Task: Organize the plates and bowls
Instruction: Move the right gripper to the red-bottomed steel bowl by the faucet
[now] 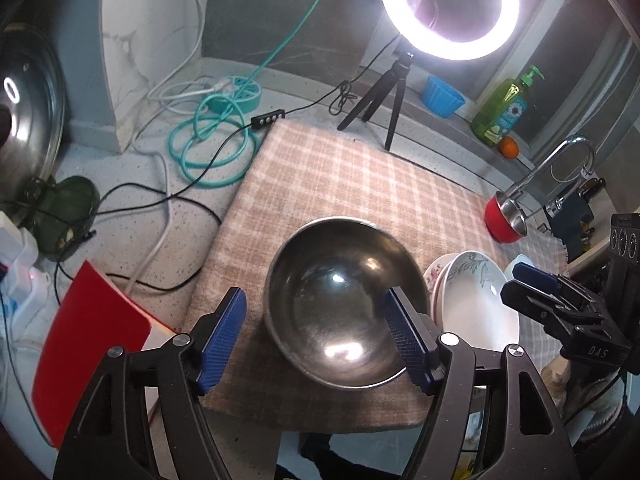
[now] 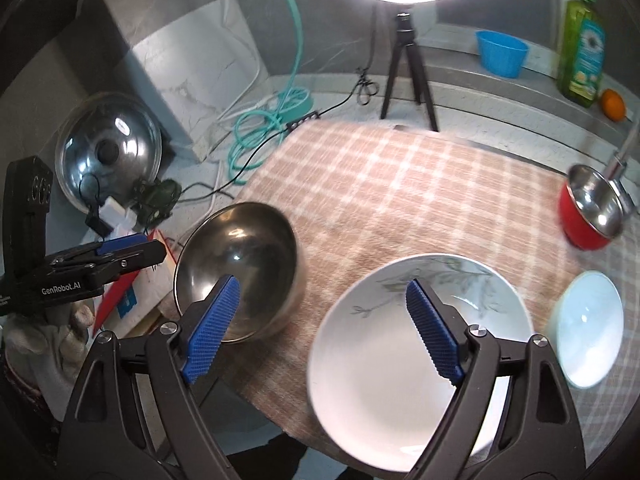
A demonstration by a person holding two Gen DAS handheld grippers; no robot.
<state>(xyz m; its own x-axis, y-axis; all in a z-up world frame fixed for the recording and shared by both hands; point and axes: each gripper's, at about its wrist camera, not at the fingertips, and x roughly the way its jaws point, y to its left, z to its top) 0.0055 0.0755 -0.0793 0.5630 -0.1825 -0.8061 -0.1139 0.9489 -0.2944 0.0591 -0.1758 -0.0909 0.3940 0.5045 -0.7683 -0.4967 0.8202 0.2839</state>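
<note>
Left wrist: my left gripper (image 1: 316, 336) gapes empty over the steel bowl (image 1: 344, 304); right gripper (image 2: 324, 332) wide, empty above stacked plates (image 2: 416, 360). Bowls remain scattered.

Cloth: I'm seeing the pink-and-white checked cloth (image 2: 400, 184) showing a plaid grid.
Big bowl: the round steel bowl (image 1: 344, 300) is gleaming dull silver.
Plate: the white ceramic plate with grey-green leaf sprigs (image 2: 404, 320) is looking pale.
Small bowl: the red-walled steel-lined bowl (image 2: 592, 212) is glowing red.
Pads: I'm watching blue ribbed gripper pads (image 1: 224, 332).
</note>
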